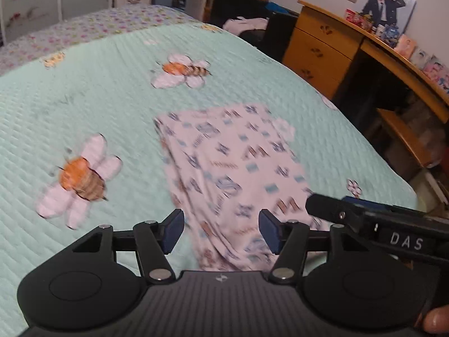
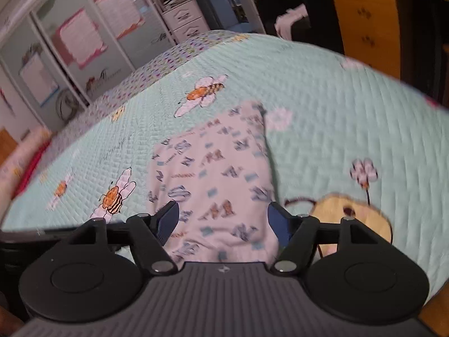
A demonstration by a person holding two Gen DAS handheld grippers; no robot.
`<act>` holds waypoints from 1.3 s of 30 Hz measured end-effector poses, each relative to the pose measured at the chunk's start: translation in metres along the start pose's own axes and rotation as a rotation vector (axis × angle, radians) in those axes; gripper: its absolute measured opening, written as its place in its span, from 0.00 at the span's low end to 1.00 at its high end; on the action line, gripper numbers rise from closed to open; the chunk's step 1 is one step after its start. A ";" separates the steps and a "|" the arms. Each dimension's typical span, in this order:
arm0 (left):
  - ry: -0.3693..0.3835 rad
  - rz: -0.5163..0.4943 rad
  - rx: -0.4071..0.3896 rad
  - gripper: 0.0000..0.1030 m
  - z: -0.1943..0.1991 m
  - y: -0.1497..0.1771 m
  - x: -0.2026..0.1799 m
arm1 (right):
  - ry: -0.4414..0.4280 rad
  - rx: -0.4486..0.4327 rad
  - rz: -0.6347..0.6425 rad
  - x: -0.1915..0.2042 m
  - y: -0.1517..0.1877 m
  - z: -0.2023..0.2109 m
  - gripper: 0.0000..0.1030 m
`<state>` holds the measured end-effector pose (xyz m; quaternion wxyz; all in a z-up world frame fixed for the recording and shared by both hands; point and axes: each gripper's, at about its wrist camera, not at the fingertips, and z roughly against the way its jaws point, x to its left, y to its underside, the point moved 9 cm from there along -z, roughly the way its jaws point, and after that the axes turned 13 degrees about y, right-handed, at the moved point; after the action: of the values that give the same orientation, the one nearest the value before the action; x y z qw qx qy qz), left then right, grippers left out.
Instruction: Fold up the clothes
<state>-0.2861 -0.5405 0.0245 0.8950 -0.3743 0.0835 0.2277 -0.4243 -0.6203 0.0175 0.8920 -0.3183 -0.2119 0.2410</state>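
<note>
A white garment (image 1: pixel 233 168) with a blue and brown print lies on a mint green quilt (image 1: pixel 92 104) with bee pictures. My left gripper (image 1: pixel 221 231) is open above the garment's near end, cloth showing between its blue pads. The right gripper's dark body (image 1: pixel 378 224) crosses the left wrist view at the right. In the right wrist view the same garment (image 2: pixel 216 174) stretches away from me, and my right gripper (image 2: pixel 223 223) is open over its near edge. Both views are blurred by motion.
A wooden desk with drawers (image 1: pixel 322 53) stands past the bed's right side, with small items and a photo on top. White cabinets (image 2: pixel 84 45) and drawers stand beyond the far end. A thumb (image 1: pixel 436 320) shows at the lower right.
</note>
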 end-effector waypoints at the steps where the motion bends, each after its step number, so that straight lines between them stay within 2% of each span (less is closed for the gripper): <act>1: -0.015 -0.002 0.004 0.61 0.001 -0.003 0.002 | 0.003 0.012 0.008 0.005 -0.003 0.001 0.68; 11: -0.168 -0.026 0.045 0.64 0.009 -0.032 0.025 | 0.134 0.147 0.051 0.027 -0.023 -0.018 0.72; 19: -0.248 0.008 0.138 0.65 -0.002 -0.034 0.041 | 0.198 0.263 0.154 0.043 -0.031 -0.034 0.72; 27: -0.286 0.017 0.198 0.65 -0.005 -0.028 0.048 | 0.205 0.355 0.226 0.049 -0.023 -0.044 0.72; 32: -0.292 0.023 0.240 0.65 -0.007 -0.022 0.049 | 0.202 0.371 0.231 0.050 -0.021 -0.043 0.72; 39: -0.288 0.018 0.245 0.65 -0.005 -0.018 0.048 | 0.205 0.377 0.245 0.053 -0.017 -0.043 0.72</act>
<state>-0.2349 -0.5383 0.0170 0.9346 -0.2253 -0.0151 0.2749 -0.3539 -0.6222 0.0102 0.9166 -0.1926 -0.0314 0.3489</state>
